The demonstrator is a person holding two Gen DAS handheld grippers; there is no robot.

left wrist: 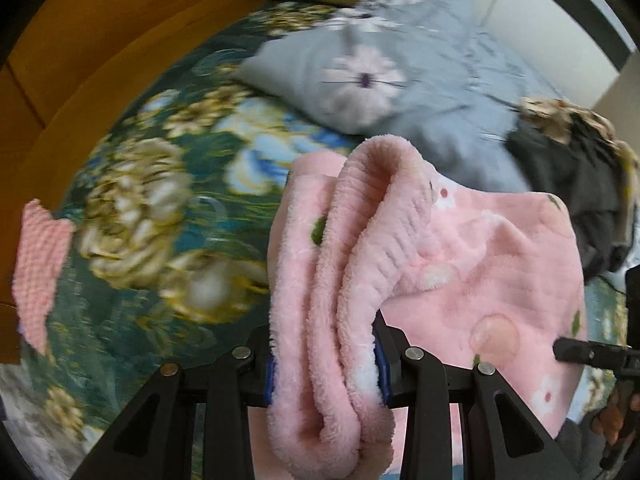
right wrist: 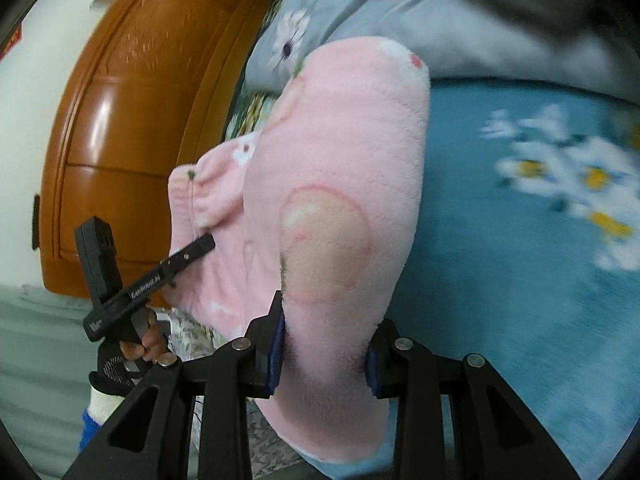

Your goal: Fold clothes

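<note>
The left tongs (left wrist: 326,364) are clenched on a thick bunch of the pink fleece (left wrist: 460,264), the plush cloth pinched into soft vertical folds between blue-padded black fingers (left wrist: 269,376). A ribbed cuff loops up above the grip, and the rest of the fleece spreads flat to the right, printed with small white flowers, green dots and pale bubble rings. The right tongs (right wrist: 324,354) grasp another part of the same fleece (right wrist: 344,152), a rounded fuzzy lobe with a large peach circle, held up above the bed (right wrist: 500,280).

The bedspread is dark teal with big cream and blue blossoms in the left view, brighter blue with white daisies in the right view. A grey pillow (left wrist: 360,76) with pale daisy prints lies further back, puffy and creased, and a dark garment (left wrist: 576,184) sits heaped beside it. A glossy orange-brown wooden headboard (right wrist: 132,120) with moulded panels stands at the bed's edge.
</note>
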